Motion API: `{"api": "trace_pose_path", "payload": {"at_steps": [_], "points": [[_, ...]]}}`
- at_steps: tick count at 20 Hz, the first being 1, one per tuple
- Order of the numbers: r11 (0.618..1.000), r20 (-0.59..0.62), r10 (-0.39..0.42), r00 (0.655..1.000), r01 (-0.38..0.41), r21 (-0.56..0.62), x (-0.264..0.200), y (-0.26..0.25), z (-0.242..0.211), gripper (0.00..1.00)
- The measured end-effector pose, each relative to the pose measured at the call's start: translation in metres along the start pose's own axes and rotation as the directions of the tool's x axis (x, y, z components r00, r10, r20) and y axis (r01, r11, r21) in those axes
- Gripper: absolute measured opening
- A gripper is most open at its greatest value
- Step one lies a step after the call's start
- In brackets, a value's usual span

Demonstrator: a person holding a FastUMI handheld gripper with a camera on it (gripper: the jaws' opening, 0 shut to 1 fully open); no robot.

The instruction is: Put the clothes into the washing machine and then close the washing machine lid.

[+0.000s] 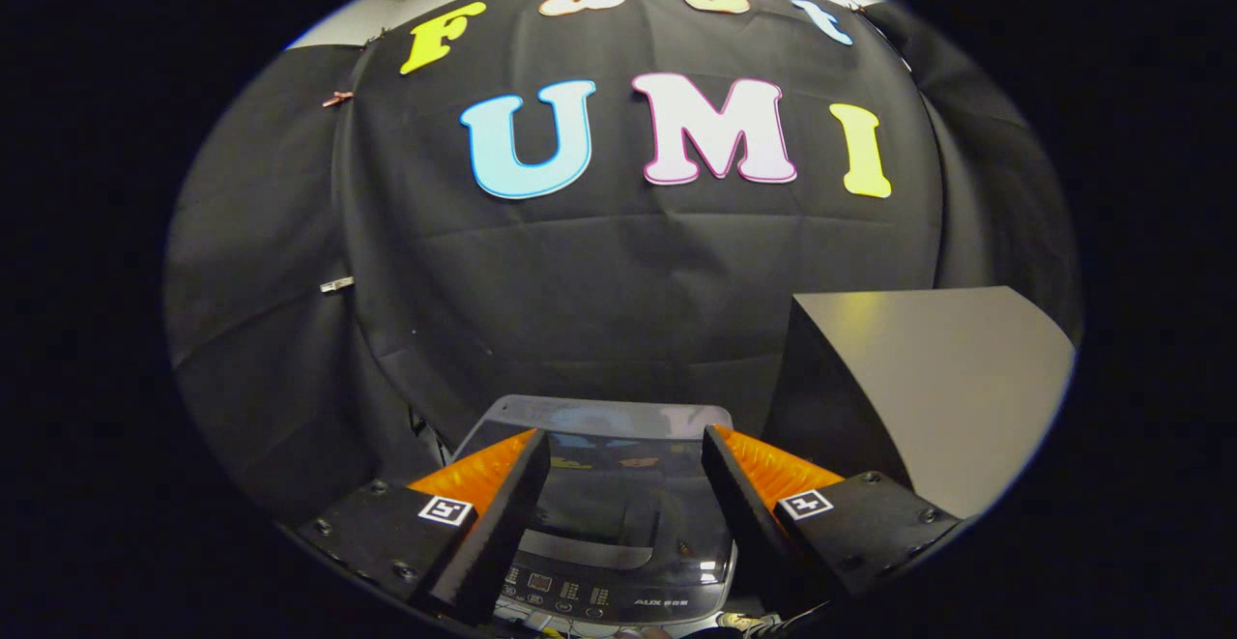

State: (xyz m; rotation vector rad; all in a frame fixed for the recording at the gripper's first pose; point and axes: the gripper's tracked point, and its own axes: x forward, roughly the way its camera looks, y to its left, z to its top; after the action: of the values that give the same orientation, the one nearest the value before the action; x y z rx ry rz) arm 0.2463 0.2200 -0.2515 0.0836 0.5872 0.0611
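Open gripper (626, 460) jaws straddle the closed washing machine lid (604, 504)

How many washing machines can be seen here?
1. The washing machine stands below the open tool, seen between its fingers, lid down, left of a grey box. More may be hidden.

Dark washing machine (618, 562), seemingly smoky-tinted lid (599, 484); grey box (947, 378).
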Motion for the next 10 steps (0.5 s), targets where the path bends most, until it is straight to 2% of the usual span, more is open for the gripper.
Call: {"api": "trace_pose_path", "payload": {"at_steps": [4,10], "points": [[0.999,0.055,0.04,0.998,-0.04,-0.016,-0.028,0.005,0.024,0.99],[0.998,0.167,0.061,0.984,-0.06,-0.012,-0.079,-0.019,0.067,0.99]]}}
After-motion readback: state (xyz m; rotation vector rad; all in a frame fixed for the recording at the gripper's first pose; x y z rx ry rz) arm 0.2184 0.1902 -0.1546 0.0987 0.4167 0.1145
